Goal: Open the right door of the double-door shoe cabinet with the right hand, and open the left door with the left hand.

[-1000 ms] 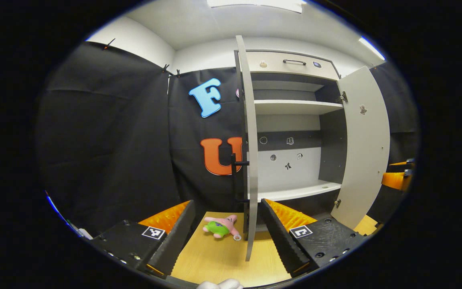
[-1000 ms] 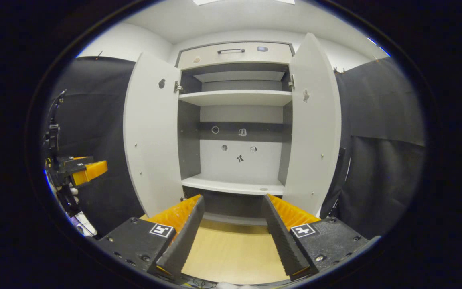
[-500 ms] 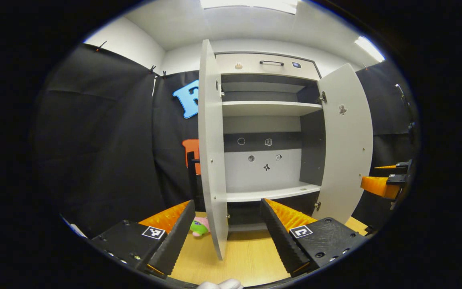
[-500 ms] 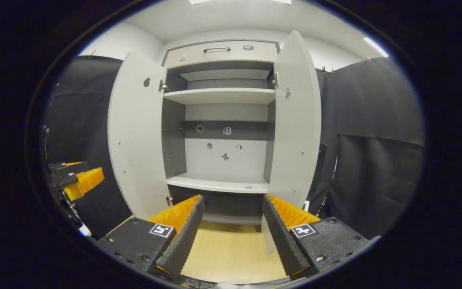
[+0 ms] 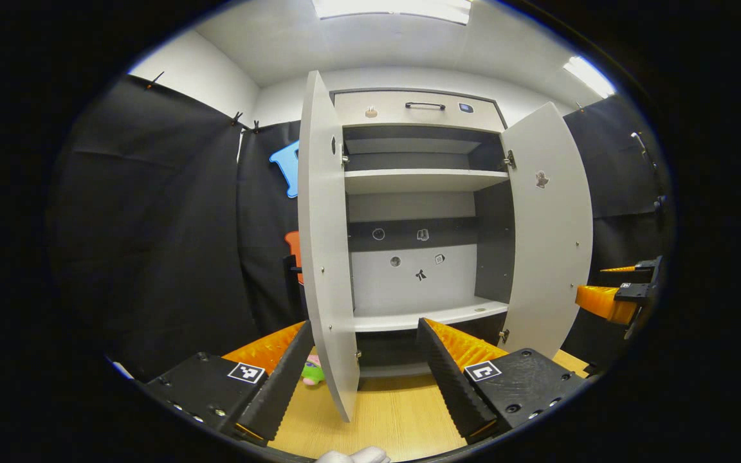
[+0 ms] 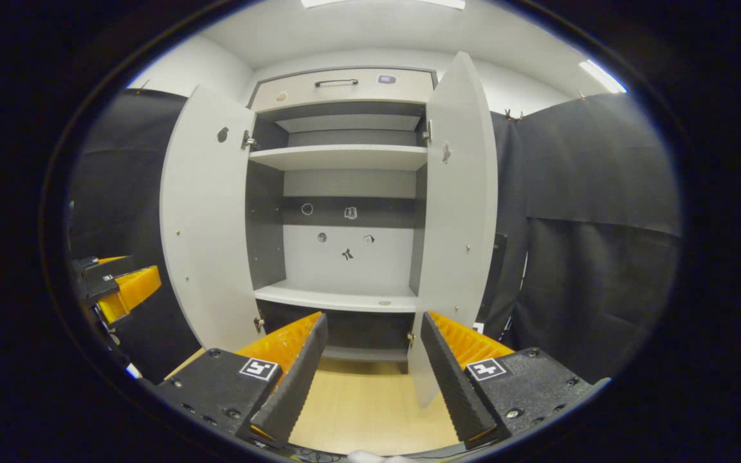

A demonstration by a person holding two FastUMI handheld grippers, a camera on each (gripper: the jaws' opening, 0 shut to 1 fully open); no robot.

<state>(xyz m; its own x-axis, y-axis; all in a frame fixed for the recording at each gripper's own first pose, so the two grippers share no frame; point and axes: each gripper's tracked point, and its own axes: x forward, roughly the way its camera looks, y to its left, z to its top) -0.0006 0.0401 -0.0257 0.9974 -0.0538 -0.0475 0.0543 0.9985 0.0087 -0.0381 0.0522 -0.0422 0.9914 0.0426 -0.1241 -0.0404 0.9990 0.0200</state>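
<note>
The shoe cabinet (image 5: 412, 193) stands with both doors swung out. In the left gripper view, the left door (image 5: 322, 257) shows its inner face, and its lower free edge hangs between the wide-apart fingers of my left gripper (image 5: 365, 323), which is open and holds nothing. The right door (image 5: 550, 231) stands out at the right, with my right gripper's orange finger (image 5: 605, 301) beyond it. In the right gripper view, my right gripper (image 6: 374, 316) is open in front of the cabinet (image 6: 338, 257), the right door (image 6: 457, 212) just above its right finger. The left door (image 6: 203, 225) and left gripper (image 6: 119, 286) show at the left.
A green and pink plush toy (image 5: 311, 371) lies on the wooden surface (image 5: 402, 418), half hidden behind the left door. A shut drawer with a black handle (image 5: 419, 106) tops the cabinet. Its shelves (image 6: 338, 297) are bare. Black cloth walls stand on both sides.
The left gripper view has swung from the left door's edge to its inner face, and the toy has slipped behind the door. The right gripper has drifted right; the cabinet sits farther left.
</note>
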